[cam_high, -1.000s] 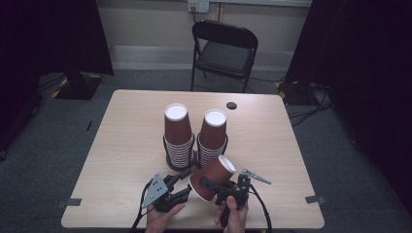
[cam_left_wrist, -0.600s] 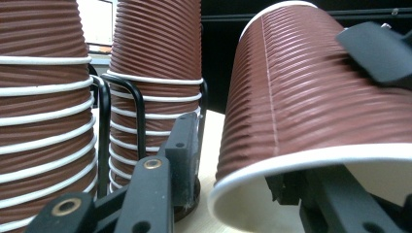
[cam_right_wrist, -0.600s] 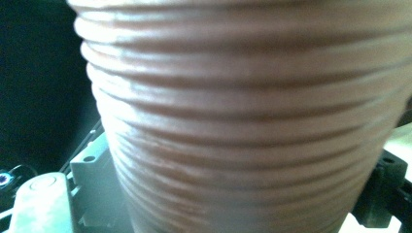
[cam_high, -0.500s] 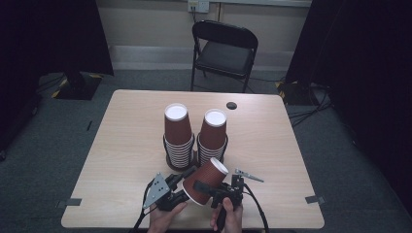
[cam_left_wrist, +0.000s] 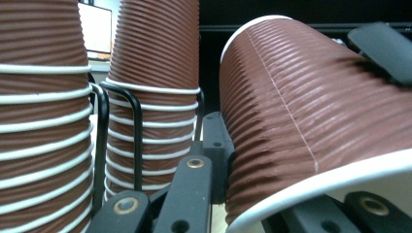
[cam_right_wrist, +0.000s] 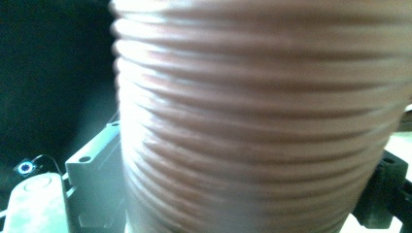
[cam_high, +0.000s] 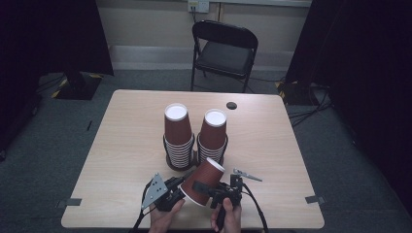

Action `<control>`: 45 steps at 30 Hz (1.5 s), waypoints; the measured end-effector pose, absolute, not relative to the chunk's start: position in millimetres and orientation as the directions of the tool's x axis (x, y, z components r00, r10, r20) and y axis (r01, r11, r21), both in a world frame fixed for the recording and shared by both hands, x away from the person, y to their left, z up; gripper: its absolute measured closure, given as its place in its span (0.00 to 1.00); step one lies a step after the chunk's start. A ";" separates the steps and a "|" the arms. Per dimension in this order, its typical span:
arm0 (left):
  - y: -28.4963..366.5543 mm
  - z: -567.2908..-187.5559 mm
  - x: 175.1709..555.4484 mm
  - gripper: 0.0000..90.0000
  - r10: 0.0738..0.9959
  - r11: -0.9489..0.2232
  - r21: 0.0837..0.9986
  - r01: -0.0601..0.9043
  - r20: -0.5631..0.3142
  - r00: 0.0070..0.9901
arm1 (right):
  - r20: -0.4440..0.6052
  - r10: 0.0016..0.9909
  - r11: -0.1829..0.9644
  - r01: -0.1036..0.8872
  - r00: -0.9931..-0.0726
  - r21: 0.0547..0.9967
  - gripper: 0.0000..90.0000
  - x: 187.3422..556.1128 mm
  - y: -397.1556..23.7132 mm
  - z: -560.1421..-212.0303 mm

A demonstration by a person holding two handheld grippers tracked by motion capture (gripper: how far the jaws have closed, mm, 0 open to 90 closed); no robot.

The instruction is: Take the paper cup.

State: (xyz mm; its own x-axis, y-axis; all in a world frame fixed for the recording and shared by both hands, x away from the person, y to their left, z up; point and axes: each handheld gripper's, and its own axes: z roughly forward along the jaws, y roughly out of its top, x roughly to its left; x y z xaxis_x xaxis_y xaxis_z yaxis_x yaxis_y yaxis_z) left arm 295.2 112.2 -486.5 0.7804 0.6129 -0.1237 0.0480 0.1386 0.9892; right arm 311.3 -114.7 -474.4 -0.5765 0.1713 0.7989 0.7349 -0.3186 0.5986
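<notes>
A single brown ribbed paper cup (cam_high: pixel 206 182) hangs tilted over the table's front edge, white base up and to the right. My left gripper (cam_high: pixel 183 188) has just been closing and is now shut on the cup's wall at the white rim (cam_left_wrist: pixel 311 187); its fingertip (cam_left_wrist: pixel 214 141) presses the outside. My right gripper (cam_high: pixel 209 191) spans the cup's body (cam_right_wrist: pixel 257 121); its jaws have just been opening a little, and one finger (cam_left_wrist: pixel 384 48) still lies on the wall. Behind stand two cup stacks (cam_high: pixel 176 131) (cam_high: pixel 214 133).
Both stacks sit upside down in black wire holders (cam_left_wrist: pixel 138 126) at the table's middle (cam_high: pixel 126 145), just beyond the held cup. A small black disc (cam_high: pixel 231 105) lies near the far edge. A black folding chair (cam_high: pixel 226 46) stands behind the table.
The held cup has shifted slightly left and toward the front edge, and the two hands have come closer together. The left jaws have closed onto the cup's rim.
</notes>
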 end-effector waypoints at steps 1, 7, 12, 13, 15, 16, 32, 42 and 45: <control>112.5 -487.0 295.5 0.96 0.613 0.132 0.990 0.048 -0.120 0.781 | 0.799 0.181 -0.320 0.734 -0.573 0.599 0.12 311.4 -115.2 -474.3; 113.9 -488.2 296.2 0.96 0.613 0.110 0.991 0.077 -0.128 0.780 | 0.802 0.223 -0.335 0.730 -0.554 0.596 0.10 312.9 -118.4 -474.3; 117.3 -490.3 295.9 0.96 0.611 0.104 0.989 0.106 -0.147 0.778 | 0.795 0.263 -0.340 0.719 -0.547 0.607 0.12 313.4 -121.3 -472.4; 118.0 -490.5 295.3 0.96 0.609 0.104 0.988 0.110 -0.151 0.779 | 0.795 0.264 -0.342 0.718 -0.546 0.607 0.12 313.7 -121.7 -472.4; 119.9 -491.0 294.7 0.96 0.605 0.105 0.987 0.119 -0.158 0.780 | 0.789 0.269 -0.347 0.709 -0.552 0.614 0.12 314.4 -123.1 -471.8; 120.5 -490.9 294.6 0.96 0.605 0.102 0.987 0.122 -0.159 0.780 | 0.788 0.276 -0.351 0.705 -0.551 0.616 0.12 314.7 -124.0 -471.5; 127.8 -481.1 292.3 0.96 0.599 0.020 0.990 0.141 -0.125 0.791 | 0.761 0.284 -0.344 0.679 -0.583 0.648 0.11 315.5 -129.8 -469.4; 141.5 -484.7 296.2 0.96 0.588 0.025 0.984 0.178 -0.158 0.793 | 0.703 0.376 -0.328 0.622 -0.604 0.711 0.13 315.7 -140.3 -463.5; 146.8 -482.8 297.3 0.96 0.572 0.026 0.979 0.200 -0.179 0.800 | 0.610 0.428 -0.296 0.534 -0.667 0.792 0.11 311.9 -142.9 -463.7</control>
State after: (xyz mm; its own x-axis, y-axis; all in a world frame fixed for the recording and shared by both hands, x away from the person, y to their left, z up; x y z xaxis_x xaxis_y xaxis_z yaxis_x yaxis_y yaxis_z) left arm 297.3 146.8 -482.8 0.8004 0.5723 -0.1787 0.1999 0.0262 0.9795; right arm 311.9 -142.9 -463.7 -0.6670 0.4282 0.6097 0.5342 -0.2956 0.7920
